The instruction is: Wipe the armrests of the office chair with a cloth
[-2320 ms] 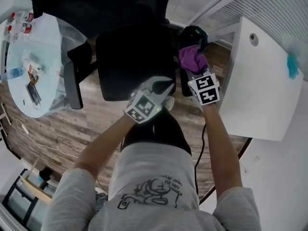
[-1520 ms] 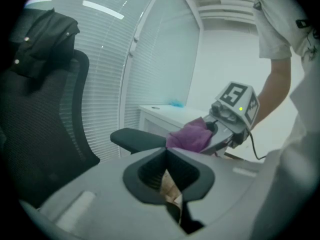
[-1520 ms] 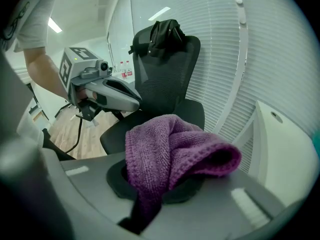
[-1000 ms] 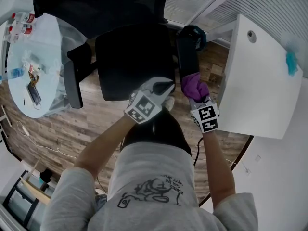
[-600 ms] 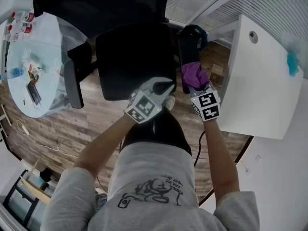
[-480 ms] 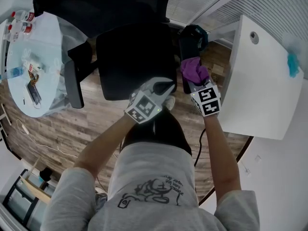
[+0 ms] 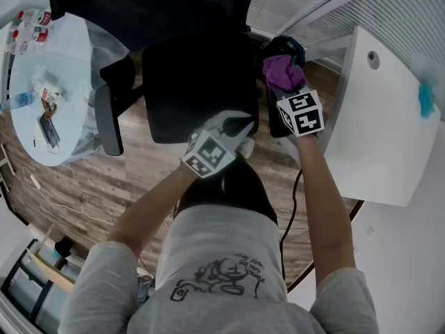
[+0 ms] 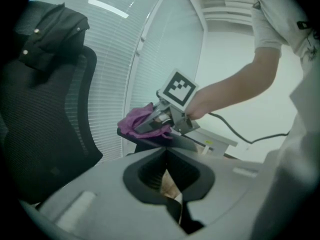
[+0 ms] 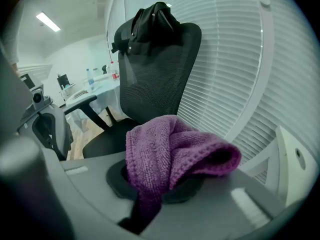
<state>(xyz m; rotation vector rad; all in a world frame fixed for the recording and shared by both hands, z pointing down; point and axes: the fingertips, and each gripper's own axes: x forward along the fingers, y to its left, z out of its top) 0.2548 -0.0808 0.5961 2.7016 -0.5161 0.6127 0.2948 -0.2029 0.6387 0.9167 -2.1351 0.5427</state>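
The black office chair [image 7: 198, 82] stands in front of me, its seat facing me. My right gripper [image 7: 281, 83] is shut on a purple cloth [image 7: 281, 70] and presses it on the far half of the chair's right armrest [image 7: 277, 120]. In the right gripper view the cloth [image 9: 172, 154] bulges out of the jaws and hides the fingertips. In the left gripper view the cloth [image 8: 142, 124] lies on the dark armrest [image 8: 170, 143]. My left gripper [image 7: 240, 127] hovers at the seat's front edge, shut and empty. The left armrest [image 7: 108, 120] is untouched.
A round white table [image 7: 66, 82] with bottles and a phone stands left of the chair. A white desk [image 7: 379, 124] is close to the right armrest, a blue item [image 7: 425, 99] on it. A dark jacket [image 9: 150, 21] hangs over the backrest. Window blinds lie behind.
The right gripper drew the cloth back along the right armrest toward me, then pushed it forward again to the far half. The left gripper has stayed put.
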